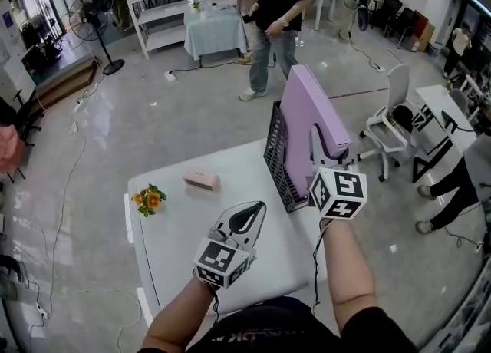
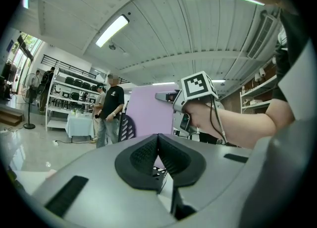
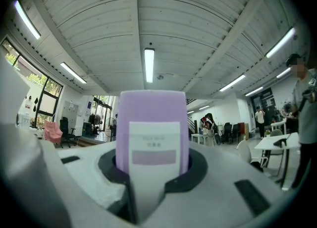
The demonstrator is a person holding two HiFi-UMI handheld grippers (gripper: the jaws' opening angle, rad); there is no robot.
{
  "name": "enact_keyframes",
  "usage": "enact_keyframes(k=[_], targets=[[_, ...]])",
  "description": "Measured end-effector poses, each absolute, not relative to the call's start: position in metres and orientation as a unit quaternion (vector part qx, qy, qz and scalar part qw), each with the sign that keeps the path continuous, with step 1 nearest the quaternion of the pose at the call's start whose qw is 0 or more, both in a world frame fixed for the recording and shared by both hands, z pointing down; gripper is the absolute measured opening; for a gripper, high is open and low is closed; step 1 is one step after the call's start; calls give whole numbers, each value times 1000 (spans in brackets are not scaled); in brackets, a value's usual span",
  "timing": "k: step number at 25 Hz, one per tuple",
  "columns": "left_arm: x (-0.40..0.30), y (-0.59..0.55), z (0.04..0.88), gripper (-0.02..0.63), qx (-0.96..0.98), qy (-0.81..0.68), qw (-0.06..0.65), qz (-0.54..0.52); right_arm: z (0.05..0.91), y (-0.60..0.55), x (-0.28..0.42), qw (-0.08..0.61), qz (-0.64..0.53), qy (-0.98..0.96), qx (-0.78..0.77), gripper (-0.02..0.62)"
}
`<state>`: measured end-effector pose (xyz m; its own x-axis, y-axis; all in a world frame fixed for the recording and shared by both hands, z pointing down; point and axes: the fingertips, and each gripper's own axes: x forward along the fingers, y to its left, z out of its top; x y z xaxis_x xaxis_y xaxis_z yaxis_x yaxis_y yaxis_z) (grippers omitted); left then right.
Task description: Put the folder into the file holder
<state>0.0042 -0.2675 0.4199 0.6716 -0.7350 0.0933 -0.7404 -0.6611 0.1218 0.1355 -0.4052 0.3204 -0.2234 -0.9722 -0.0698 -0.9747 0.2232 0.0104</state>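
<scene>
The right tool (image 3: 152,175) is clenched on the spine of a lilac folder (image 1: 305,110), the white label panel sitting squarely between its jaws in the right gripper view. The folder stands upright and leans slightly, at the far right edge of the white surface (image 1: 184,229), right up against the black mesh file holder (image 1: 276,152). Its lower part is hidden by the holder's side wall, so I cannot tell if the bottom is seated inside.

The left tool (image 2: 158,150) is pressed fully together with nothing in it (its dark pads meet along one seam), and it hovers over the near middle of the surface, pointing toward the holder.

Farther left on the surface lie a small pink box (image 1: 202,181) and a sprig of orange flowers (image 1: 149,199), well apart from the holder. A person (image 1: 274,18) stands on the floor beyond.
</scene>
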Motion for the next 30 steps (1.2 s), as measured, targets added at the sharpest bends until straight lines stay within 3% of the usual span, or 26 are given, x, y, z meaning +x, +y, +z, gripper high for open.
enact_keyframes(k=[30], targets=[[-12, -264, 448, 3, 900, -421, 109, 32, 425, -411, 121, -35, -22, 792, -609, 147]])
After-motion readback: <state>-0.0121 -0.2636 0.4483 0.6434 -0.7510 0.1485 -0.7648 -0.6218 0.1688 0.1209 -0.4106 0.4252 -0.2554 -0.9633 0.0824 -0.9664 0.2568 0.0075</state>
